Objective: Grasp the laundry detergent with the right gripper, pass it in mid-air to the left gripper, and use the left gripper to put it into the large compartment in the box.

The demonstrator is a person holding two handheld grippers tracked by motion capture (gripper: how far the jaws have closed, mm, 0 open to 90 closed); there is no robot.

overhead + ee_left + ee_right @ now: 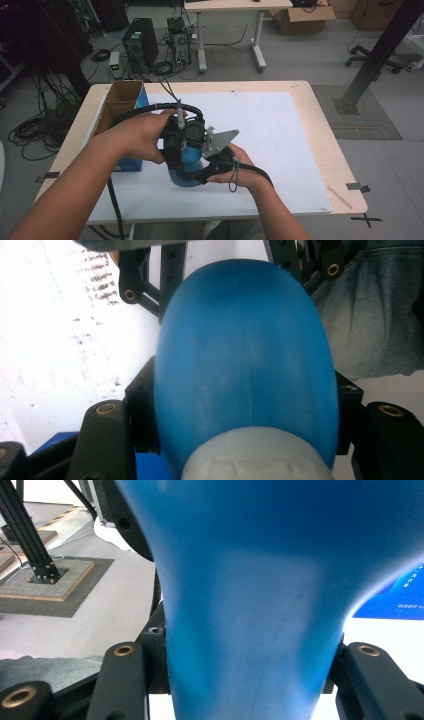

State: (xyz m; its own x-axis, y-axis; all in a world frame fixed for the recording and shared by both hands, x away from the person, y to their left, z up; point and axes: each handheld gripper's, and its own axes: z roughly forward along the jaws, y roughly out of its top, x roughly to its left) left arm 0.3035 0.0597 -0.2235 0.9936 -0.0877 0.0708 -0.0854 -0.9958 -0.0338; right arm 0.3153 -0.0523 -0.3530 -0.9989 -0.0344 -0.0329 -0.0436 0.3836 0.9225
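A blue plastic bottle [186, 162] is held above the white mat, gripped from two sides. In the left gripper view its rounded blue body [245, 355] bulges between my black jaws, and its white ribbed cap [255, 455] sits closest to the camera. My left gripper [184, 150] is shut on the bottle near the cap end. The right gripper view shows a narrower stretch of the bottle [250, 630] pinched between the jaws. My right gripper [201, 172] comes in from the right and is shut on it too. The far fingers [150, 287] of the right gripper show behind the bottle.
A white mat [280, 140] covers most of the wooden table [325, 130]. An open cardboard box [119, 100] with a blue side stands at the left edge, close to my left hand. Computer towers and cables lie on the floor beyond, with a black post [375, 55] at the right.
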